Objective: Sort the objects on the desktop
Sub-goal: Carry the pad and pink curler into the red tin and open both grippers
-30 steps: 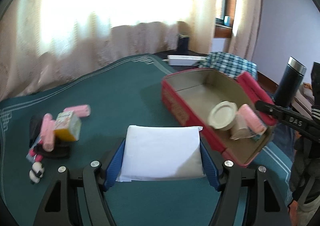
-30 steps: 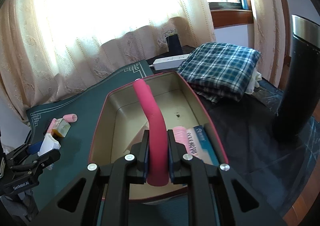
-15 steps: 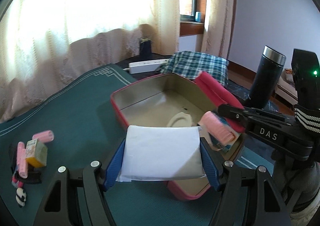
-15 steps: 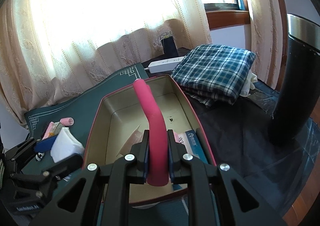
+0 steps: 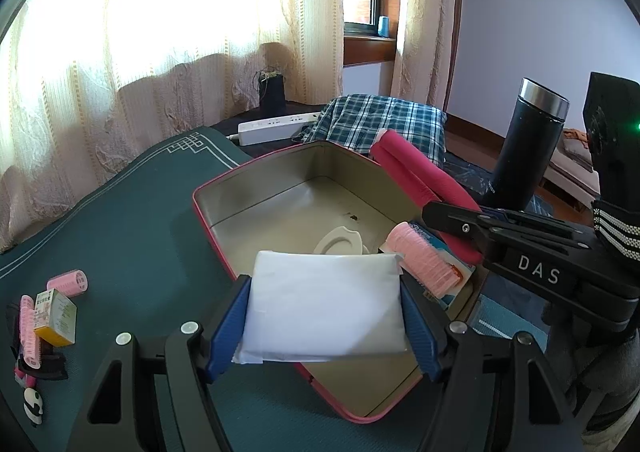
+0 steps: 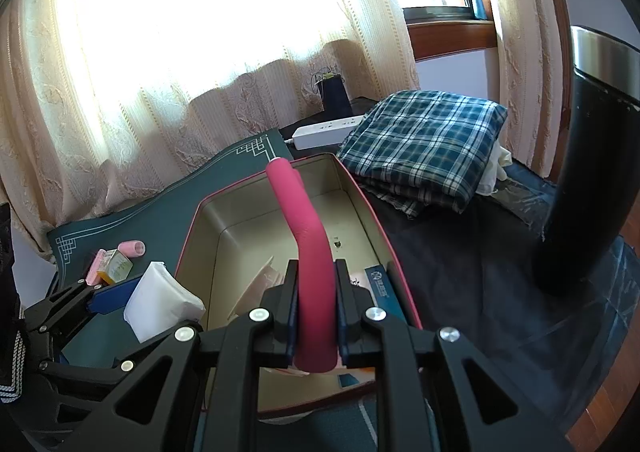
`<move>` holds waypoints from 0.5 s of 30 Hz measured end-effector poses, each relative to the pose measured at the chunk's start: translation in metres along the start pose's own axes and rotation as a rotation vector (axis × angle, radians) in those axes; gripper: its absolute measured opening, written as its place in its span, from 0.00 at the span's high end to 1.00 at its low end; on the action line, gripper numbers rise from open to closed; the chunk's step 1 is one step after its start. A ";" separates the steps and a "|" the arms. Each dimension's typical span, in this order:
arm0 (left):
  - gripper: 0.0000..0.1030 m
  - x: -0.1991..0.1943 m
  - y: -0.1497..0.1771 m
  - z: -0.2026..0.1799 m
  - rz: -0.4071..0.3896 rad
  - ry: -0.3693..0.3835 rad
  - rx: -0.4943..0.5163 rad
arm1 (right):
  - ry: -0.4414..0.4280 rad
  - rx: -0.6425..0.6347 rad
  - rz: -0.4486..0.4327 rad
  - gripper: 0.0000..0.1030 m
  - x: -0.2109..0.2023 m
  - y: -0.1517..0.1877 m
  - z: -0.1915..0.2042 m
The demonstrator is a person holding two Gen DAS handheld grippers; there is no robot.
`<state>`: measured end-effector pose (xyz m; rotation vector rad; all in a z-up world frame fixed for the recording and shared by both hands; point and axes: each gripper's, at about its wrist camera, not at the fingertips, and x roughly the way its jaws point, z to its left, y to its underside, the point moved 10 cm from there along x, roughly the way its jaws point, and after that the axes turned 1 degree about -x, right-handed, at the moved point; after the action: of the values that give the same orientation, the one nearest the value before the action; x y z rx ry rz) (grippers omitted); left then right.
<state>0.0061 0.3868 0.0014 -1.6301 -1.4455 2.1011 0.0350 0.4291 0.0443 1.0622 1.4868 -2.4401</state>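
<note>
Two grips are full: my left jaws point(image 5: 324, 326) clamp the white packet point(image 5: 324, 308) just above the tin's point(image 5: 256, 187) near end, my right jaws point(image 6: 316, 306) the pink rod point(image 6: 308, 252), lying lengthwise.

Folded plaid cloth point(image 6: 424, 139), white power strip point(image 6: 328, 130), black flask point(image 5: 528, 147), lace curtains point(image 5: 168, 31).

Tin box point(image 5: 224, 187) on mat point(image 5: 132, 219); rollers point(image 5: 68, 282) and small carton point(image 5: 56, 316) left of it; folded cloth point(image 5: 380, 123) behind; flask point(image 5: 528, 147) right.
</note>
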 end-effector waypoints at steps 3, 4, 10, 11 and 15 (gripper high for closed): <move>0.29 0.002 0.001 0.000 0.004 0.003 -0.005 | 0.000 0.000 0.001 0.84 0.001 0.000 0.000; 0.29 0.002 0.001 0.000 0.005 0.004 -0.006 | 0.000 -0.001 0.001 0.84 0.001 0.000 0.000; 0.29 0.002 0.001 -0.001 0.005 0.009 -0.009 | 0.000 -0.001 0.001 0.84 0.001 0.000 0.000; 0.29 0.002 0.001 -0.002 0.005 0.011 -0.009 | -0.001 -0.001 0.001 0.84 0.001 0.000 0.000; 0.21 0.002 0.001 -0.003 0.004 0.021 -0.009 | -0.002 -0.001 0.001 0.84 0.001 0.000 -0.001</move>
<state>0.0083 0.3895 -0.0004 -1.6545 -1.4490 2.0767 0.0348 0.4302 0.0437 1.0601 1.4862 -2.4388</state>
